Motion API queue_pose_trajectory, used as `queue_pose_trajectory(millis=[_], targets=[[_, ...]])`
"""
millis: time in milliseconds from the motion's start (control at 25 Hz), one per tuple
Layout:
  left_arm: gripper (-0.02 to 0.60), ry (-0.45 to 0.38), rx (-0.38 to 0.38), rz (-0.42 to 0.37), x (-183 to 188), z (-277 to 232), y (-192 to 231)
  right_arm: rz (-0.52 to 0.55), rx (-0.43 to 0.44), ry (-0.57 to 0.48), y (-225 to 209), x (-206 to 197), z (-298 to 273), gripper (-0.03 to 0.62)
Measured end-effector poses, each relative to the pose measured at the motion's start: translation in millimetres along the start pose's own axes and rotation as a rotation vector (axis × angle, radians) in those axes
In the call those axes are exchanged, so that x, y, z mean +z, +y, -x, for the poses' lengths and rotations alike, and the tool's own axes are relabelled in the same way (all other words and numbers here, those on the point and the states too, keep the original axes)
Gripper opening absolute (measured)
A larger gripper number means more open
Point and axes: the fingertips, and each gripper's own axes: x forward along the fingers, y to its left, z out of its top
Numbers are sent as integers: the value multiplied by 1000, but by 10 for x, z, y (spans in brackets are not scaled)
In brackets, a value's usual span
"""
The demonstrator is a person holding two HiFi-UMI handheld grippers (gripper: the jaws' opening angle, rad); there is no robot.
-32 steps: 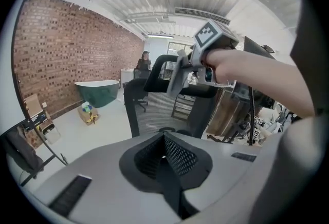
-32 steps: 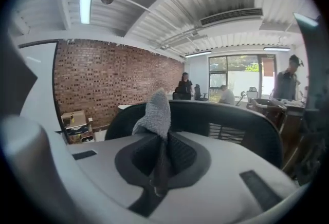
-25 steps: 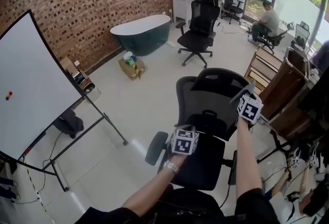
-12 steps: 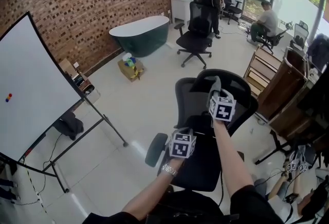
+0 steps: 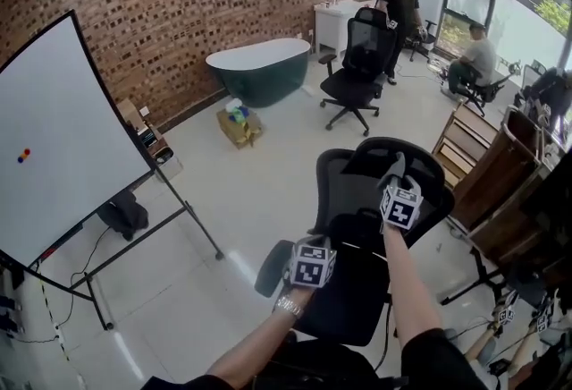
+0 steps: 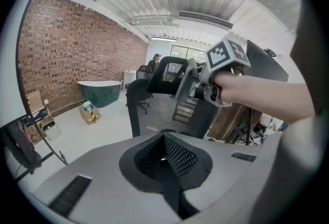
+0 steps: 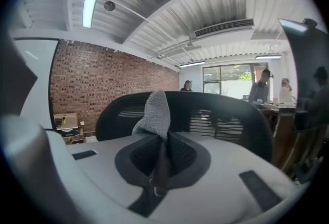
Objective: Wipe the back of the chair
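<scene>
Brick-walled office: whiteboard [image 5: 63,138], office chairs [image 5: 357,66], desks [image 5: 344,17]

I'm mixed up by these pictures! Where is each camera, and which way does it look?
Head view: on the person's head, looking steeply down at the black chair; both forearms, the left gripper and right gripper show.
Left gripper view: rides the left gripper, facing the chair's back; its shut jaws and the right hand show.
Right gripper view: rides the right gripper, facing the chair's top; its jaws pinch the grey cloth.
Shared: head and left gripper views both show the right gripper holding the cloth.
</scene>
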Motion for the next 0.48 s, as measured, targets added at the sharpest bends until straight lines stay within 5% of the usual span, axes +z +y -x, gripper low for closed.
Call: queue_pose_trajectory(millis=[240,480], targets=[[2,10,-84,-9,-21,-172,-380,-2,-267,-5,-1210,-130,576,18],[2,24,-117,0,-112,-230,-500,-75,-331,54,-1561,-396,768,18]])
